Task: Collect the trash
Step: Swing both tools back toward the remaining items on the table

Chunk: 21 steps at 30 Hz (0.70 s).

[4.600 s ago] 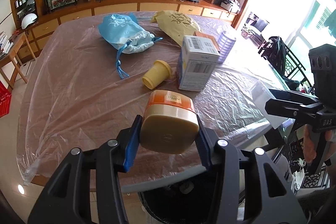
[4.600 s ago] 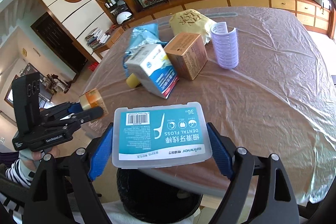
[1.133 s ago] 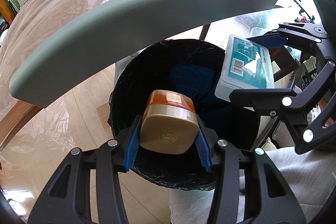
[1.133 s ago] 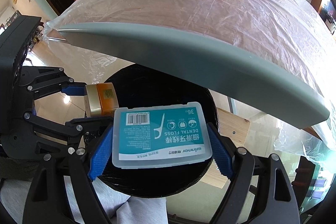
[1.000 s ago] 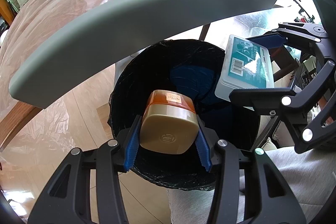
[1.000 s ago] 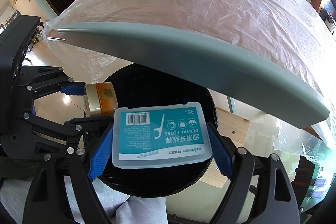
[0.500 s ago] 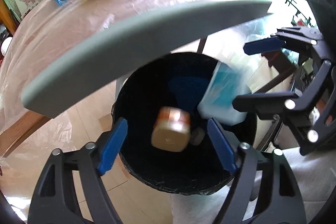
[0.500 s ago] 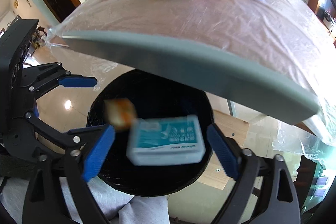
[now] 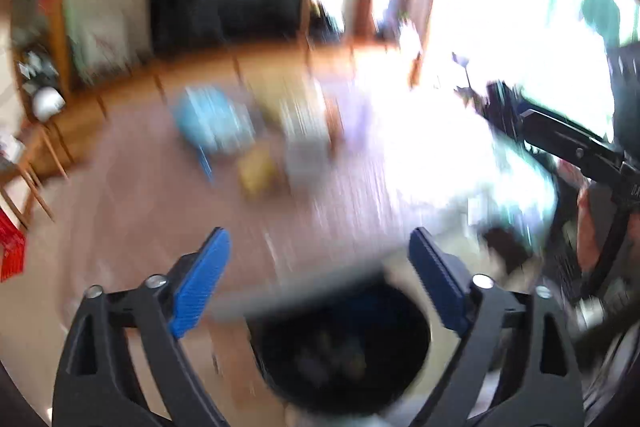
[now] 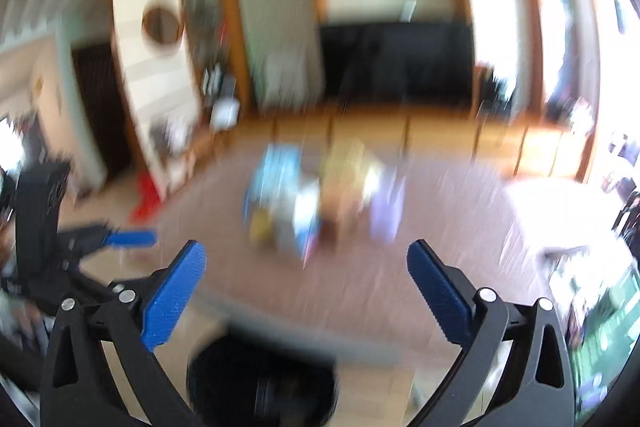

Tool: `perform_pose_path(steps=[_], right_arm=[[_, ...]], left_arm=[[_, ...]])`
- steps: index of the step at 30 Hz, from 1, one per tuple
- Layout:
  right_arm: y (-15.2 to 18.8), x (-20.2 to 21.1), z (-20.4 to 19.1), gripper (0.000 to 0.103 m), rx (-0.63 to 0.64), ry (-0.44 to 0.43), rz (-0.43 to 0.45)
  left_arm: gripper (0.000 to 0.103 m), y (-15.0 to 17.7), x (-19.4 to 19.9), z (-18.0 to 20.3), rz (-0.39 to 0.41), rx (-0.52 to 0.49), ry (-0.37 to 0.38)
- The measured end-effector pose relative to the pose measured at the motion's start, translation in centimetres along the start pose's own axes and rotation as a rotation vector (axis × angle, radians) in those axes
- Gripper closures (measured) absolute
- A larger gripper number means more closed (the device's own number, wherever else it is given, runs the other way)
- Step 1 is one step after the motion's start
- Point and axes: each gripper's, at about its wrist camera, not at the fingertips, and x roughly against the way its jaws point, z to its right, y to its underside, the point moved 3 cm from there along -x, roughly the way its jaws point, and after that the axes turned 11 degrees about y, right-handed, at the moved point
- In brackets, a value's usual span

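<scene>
Both views are heavily motion-blurred. My left gripper [image 9: 320, 247] is open and empty, above the black trash bin [image 9: 340, 347] that stands below the table edge. My right gripper [image 10: 304, 263] is open and empty, with the bin [image 10: 260, 379] low in its view. On the table lie blurred trash items: a blue bag [image 9: 212, 123], a yellow cup [image 9: 256, 171] and a white box [image 9: 304, 147]. In the right wrist view I see the blue bag [image 10: 276, 171], a brown box [image 10: 340, 195] and a stack of clear cups [image 10: 386, 211].
The plastic-covered table [image 9: 140, 187] spreads ahead of both grippers. The right gripper shows at the right of the left wrist view [image 9: 568, 143]; the left gripper shows at the left of the right wrist view [image 10: 80, 247]. A dark TV [image 10: 400, 59] and wooden cabinets stand behind.
Both grippers opened and dropped the orange-lidded jar and the dental floss box into the bin. Both have since swung up fast from the bin toward the table.
</scene>
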Motion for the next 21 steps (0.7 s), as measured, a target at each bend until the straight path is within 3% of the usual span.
perform_pose_path(steps=[3,5,7,10,15,18,21], right_arm=[[-4.1,2.6,1.3,0.004,-0.071,0.072,0.204],[-5.7,2.1,2.1,0.004,-0.106,0.109,0.224],[-6.1,0.1,2.8,0.004,-0.137,0.114,0.143],[-5.6,-4.2,3.8,0.004,-0.136,0.082,0.006],[-3.4,-11.0,4.4,0.004,-0.038,0.18,-0.172],[-2.0,-14.7,4.9,0.004,-0.036,0.193,-0.261],[-0.4,-18.6,5.3,0.004,-0.038,0.212,-0.34]], left_arm=[[0.002,-4.6,3.9,-0.2,0.27,-0.027,-0.115],[0.002,-5.9,3.9,-0.8,0.31,0.01,-0.156],[0.002,-6.6,1.9,-2.3,0.238,0.111,-0.132],[0.002,-6.3,-1.1,-3.4,0.165,0.173,-0.105],[0.002,-3.5,-6.6,-1.9,-0.007,0.052,-0.119],[0.002,-2.2,-9.3,-1.7,-0.09,0.075,-0.074],[0.002,-1.8,-10.8,-2.1,-0.132,0.079,-0.074]])
